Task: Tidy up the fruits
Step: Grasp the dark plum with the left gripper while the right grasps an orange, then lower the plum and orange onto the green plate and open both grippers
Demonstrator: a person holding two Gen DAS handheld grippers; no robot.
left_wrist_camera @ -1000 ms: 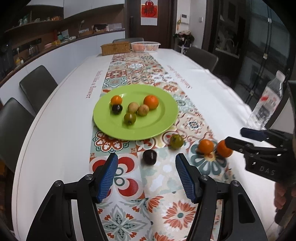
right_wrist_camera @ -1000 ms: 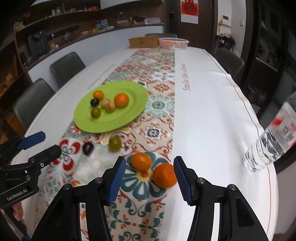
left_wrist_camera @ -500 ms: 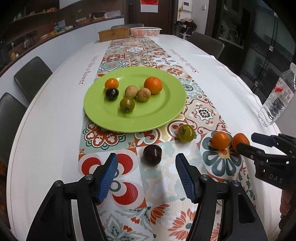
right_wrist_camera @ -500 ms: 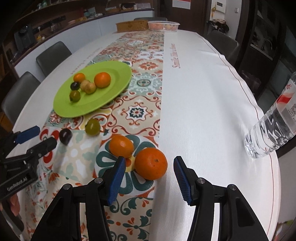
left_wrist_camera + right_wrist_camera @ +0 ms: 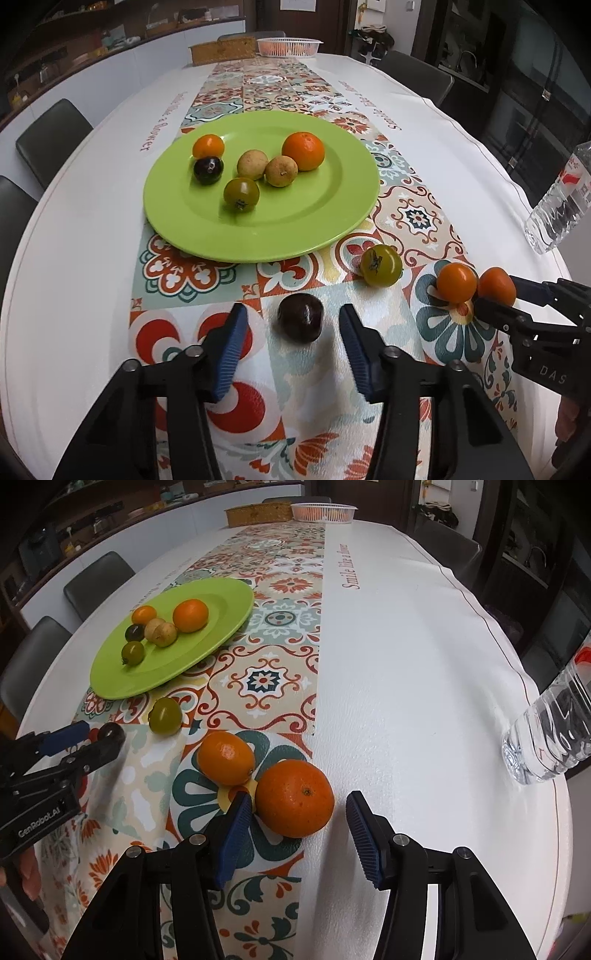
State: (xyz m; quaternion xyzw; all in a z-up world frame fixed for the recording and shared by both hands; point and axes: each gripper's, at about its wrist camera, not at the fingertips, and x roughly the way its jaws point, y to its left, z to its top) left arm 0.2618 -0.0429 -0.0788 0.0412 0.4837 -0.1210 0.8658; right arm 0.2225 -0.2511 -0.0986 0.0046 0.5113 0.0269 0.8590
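- Patterned tiles run down the middle of a white tablecloth (image 5: 406, 664) on a long table; dark chairs, a counter and shelves behind are dim and hard to read.
- Green plate (image 5: 314, 221) holds six fruits; from the right wrist view the two tan ones overlap and look nearly like one.
- Left gripper (image 5: 291, 332) has just been narrowing its jaws; the dark plum (image 5: 300, 322) sits between the blue pads, gaps showing on both sides, not yet pinched.
- Right gripper (image 5: 299, 819) stands partly open around the large orange (image 5: 294, 797); the left pad looks just beside the peel, the right pad apart from it.
- Small orange (image 5: 226, 757) lies touching the large one; in the left view the right gripper's finger partly covers the large orange.
- Green tomato (image 5: 381, 264) rests on the cloth between plate and oranges.
- Water bottle (image 5: 550, 734) is cut off at the frame edge.
- A fingertip shows at each frame's edge, the rest of the hands hidden.
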